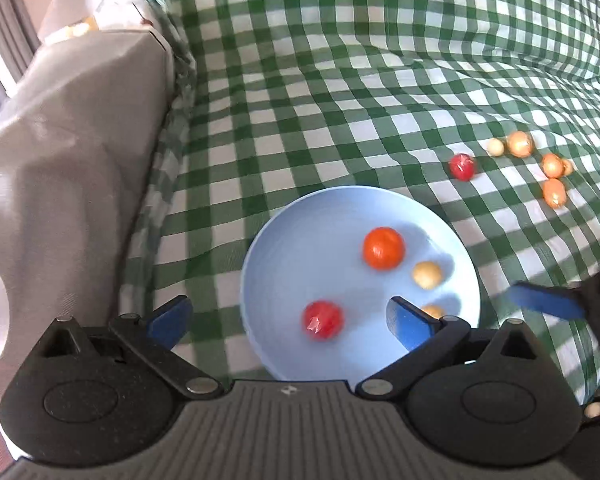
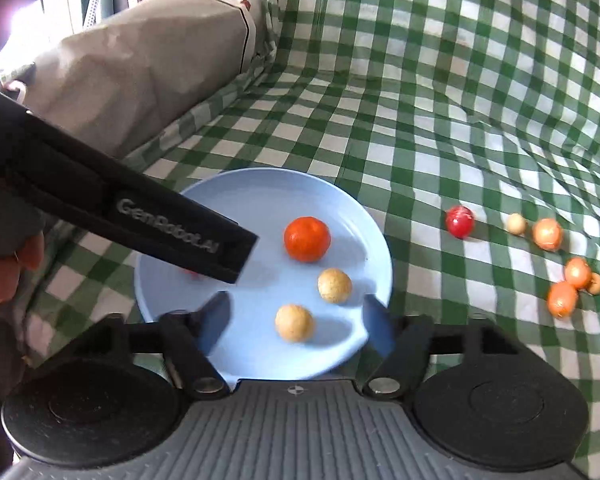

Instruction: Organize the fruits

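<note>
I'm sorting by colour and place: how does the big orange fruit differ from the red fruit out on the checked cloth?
The orange fruit lies on the blue plate; the red fruit lies off it, on the checked cloth. The orange fruit looks larger. The red fruit appears glossy, as if wrapped; the orange one looks matt. Both are round, and no claw touches either.

Pale blue plate [image 2: 352, 216]: holds one orange fruit [image 2: 307, 239], two tan round fruits [image 2: 334, 285], one red fruit [image 1: 323, 319]. Checked cloth: red fruit [image 2: 459, 221] and five small orange and tan fruits [image 2: 547, 233] are scattered to the right.
</note>
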A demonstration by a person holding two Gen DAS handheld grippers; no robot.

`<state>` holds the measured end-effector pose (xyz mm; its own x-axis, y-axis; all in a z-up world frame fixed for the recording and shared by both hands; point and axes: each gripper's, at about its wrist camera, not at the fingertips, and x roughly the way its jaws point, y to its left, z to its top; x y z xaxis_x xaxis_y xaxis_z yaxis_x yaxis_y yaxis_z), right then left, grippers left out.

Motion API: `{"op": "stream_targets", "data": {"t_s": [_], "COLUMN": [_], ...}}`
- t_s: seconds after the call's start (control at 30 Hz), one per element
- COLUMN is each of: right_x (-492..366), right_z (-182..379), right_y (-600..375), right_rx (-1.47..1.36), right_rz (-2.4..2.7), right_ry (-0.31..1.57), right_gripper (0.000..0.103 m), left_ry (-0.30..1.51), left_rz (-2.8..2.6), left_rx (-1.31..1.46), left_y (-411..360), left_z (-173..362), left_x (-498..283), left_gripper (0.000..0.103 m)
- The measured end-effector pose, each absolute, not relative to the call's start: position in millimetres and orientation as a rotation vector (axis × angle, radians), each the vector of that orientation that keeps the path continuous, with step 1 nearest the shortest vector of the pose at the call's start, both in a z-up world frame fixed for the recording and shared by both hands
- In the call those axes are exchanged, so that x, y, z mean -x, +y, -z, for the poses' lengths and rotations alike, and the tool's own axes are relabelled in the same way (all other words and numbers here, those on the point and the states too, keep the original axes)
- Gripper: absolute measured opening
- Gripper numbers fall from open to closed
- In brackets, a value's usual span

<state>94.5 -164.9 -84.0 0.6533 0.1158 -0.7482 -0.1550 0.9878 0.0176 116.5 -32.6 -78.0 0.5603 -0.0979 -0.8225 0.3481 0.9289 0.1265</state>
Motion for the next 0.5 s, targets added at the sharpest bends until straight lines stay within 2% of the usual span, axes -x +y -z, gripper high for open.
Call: {"op": "stream_targets", "data": {"t_s": [0.03,0.2,0.5], "right_x": [-86.8,-36.4,18.0], "right_z": [77.9,51.0,11.7], "right_y": [-166.6,-169.4,-163.4], "right_rx": [0.041,-0.021,0.02], "right_rz": [-0.151,-0.161,-0.128], "right_ry": [0.849,0.874,0.735], "right_gripper": [0.088,0.095,0.098], "left_ry": [0.935,0.949,0.896], "left_rz": [0.254,0.209,0.154], "left_rx": [-0.291,-0.267,-0.244], "left_y": [-28.4,-8.2,16.2], "left_z": [73.5,57.8,25.4], "left_x": [-107.2,-63.9,-10.5], "left_gripper": [0.103,0.103,0.103]}}
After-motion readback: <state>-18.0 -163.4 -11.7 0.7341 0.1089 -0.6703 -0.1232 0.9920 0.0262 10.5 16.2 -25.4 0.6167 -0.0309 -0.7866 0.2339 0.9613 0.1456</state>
